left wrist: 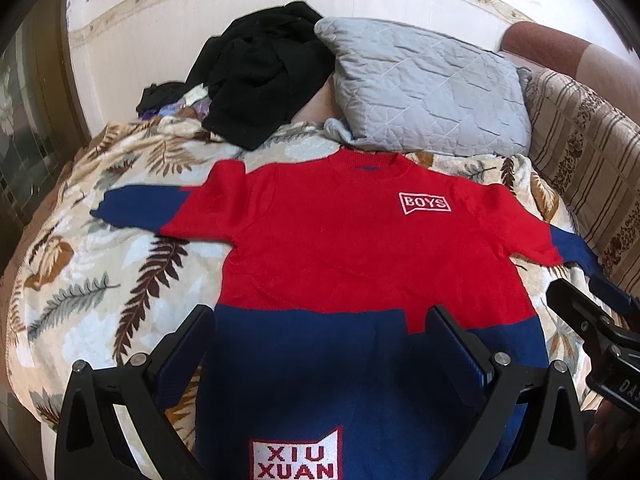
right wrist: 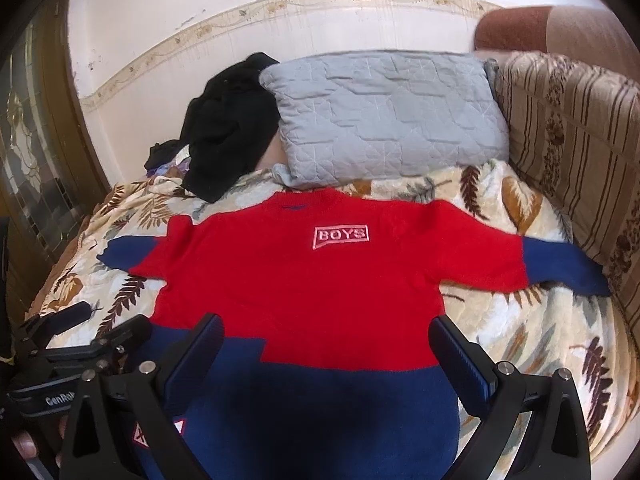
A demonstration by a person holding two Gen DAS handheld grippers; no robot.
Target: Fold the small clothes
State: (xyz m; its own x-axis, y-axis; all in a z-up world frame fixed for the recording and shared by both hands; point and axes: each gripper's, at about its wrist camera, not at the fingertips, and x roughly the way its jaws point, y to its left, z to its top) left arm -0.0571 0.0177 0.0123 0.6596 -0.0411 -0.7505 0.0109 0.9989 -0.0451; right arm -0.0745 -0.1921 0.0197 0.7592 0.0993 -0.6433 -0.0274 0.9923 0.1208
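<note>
Sweater (left wrist: 360, 240) in red and navy lies spread flat, front up, on the bed, neck toward the pillow and hem toward the cameras. Its blanket (left wrist: 100, 280), printed with brown and grey leaves, covers the bed beneath it. Both sleeves are stretched out to the sides, red at the shoulder and navy at the cuff; the right-hand cuff reaches close to the striped cushion (right wrist: 580, 160) at the bed's edge. A grey quilted pillow (left wrist: 432, 88) sits just beyond the collar, and a heap of black clothes (left wrist: 260, 72) lies beside the pillow on its left, against the wall.

Left tongs (left wrist: 320, 344) hang over the navy lower part of the sweater with their fingers spread wide, nothing between them. Right tongs (right wrist: 326, 356) are spread just as wide over the line where red meets navy, also empty. Whether either touches the knit I cannot tell. Each pair shows at the edge of the other's view, side by side near the hem.

On the chest is a white-bordered patch reading BOYS (right wrist: 340, 235). Near the hem, between the left tongs' fingers, a second patch reads XIU XUAN (left wrist: 296, 460).
</note>
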